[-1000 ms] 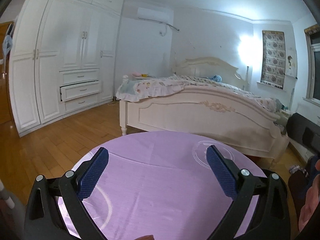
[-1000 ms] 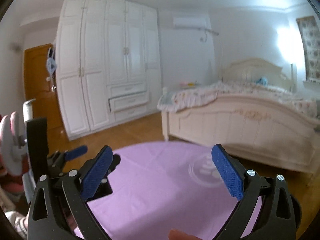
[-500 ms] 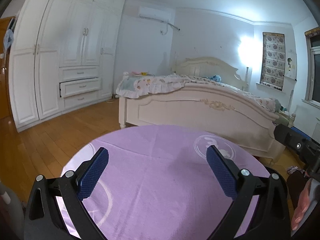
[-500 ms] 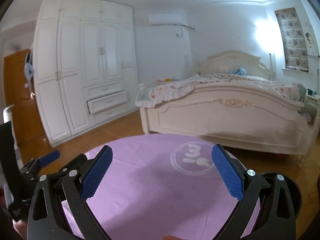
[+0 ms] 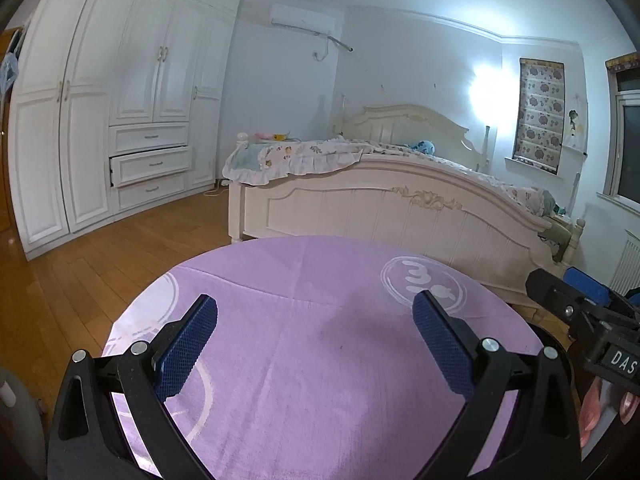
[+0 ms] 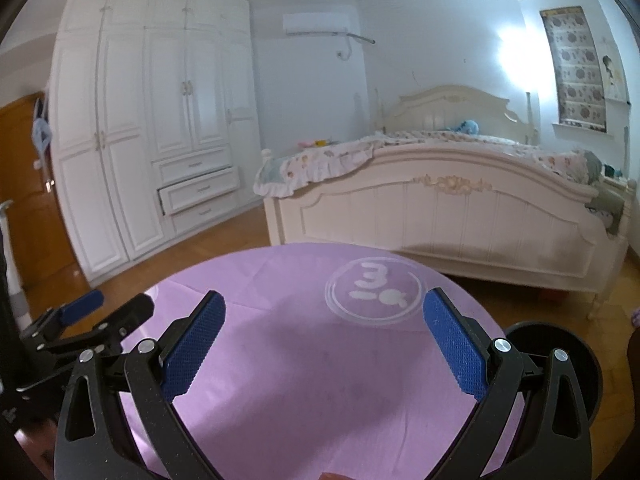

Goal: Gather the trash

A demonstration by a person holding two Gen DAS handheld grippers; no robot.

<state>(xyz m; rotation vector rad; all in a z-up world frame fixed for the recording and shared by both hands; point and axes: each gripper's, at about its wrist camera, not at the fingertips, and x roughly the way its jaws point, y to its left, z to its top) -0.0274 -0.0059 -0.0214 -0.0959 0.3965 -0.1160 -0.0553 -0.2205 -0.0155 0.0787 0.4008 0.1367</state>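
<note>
**Hovering over a bare table, no trash picked up yet**

Hovering side by side above the round table (image 5: pixel 320 360), both tools carry nothing. Left gripper (image 5: pixel 316 344): jaws wide apart, only purple cloth between the blue pads. Right gripper (image 6: pixel 324 344): same, jaws spread, nothing held. Each one shows at the edge of the other's view, so they sit close together over the near edge of the table.

Trash: none visible in either view. The purple tablecloth (image 6: pixel 280 380) looks clean apart from a printed white circle logo (image 6: pixel 374 294) and some faint smudges. No wrappers, paper or bottles on the cloth or on the visible wood floor (image 5: pixel 100 264). A dark round thing (image 6: pixel 560 364) sits low at the right of the table, possibly a bin, but its inside is not clear enough to tell.

Background: white wardrobe (image 5: pixel 120 120) with one drawer pulled partly out, cream bed (image 5: pixel 380 208) with a floral blanket, a few small coloured items on the far side of the bed, too small to identify.

Progress judgement: either the very start or the very end. Nothing is gripped and no trash is in sight, so what is left cannot be confirmed from these views. If items remain, they are out of frame and the next move calls for looking around first.
</note>
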